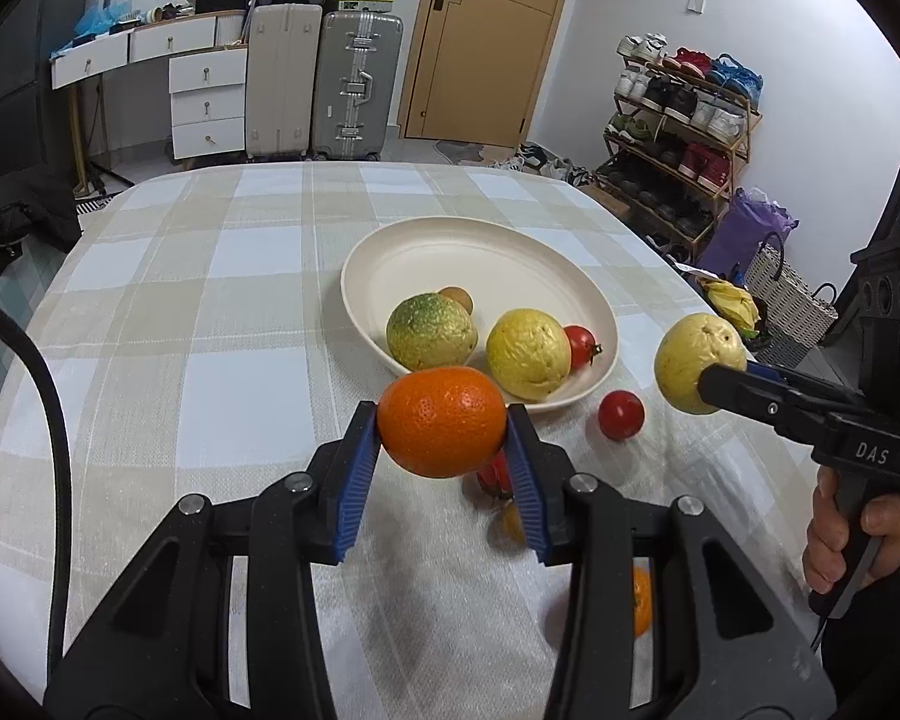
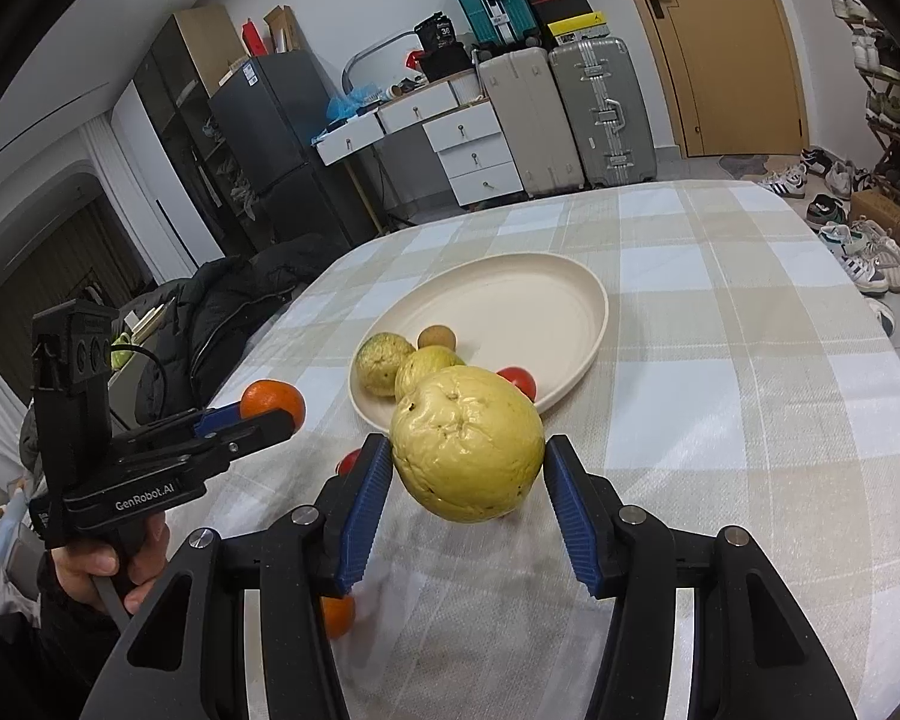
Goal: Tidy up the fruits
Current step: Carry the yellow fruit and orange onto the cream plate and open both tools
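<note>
My left gripper (image 1: 444,426) is shut on an orange tangerine (image 1: 442,422) and holds it above the cloth, just in front of the cream plate (image 1: 450,246). My right gripper (image 2: 465,468) is shut on a pale yellow guava (image 2: 467,443), held in the air right of the plate; it also shows in the left wrist view (image 1: 699,371). On the plate lie a green-yellow guava (image 1: 431,331), a yellow guava (image 1: 528,353), a small brown fruit (image 1: 457,297) and a red tomato (image 1: 582,346). A loose tomato (image 1: 621,415) lies on the cloth by the plate.
Under my left gripper another red fruit (image 1: 493,477) and a small orange fruit (image 1: 513,523) lie partly hidden. A tangerine (image 1: 642,600) sits near the front edge. The checked tablecloth (image 1: 210,300) covers the table. A shoe rack (image 1: 684,120) and suitcases (image 1: 324,84) stand beyond.
</note>
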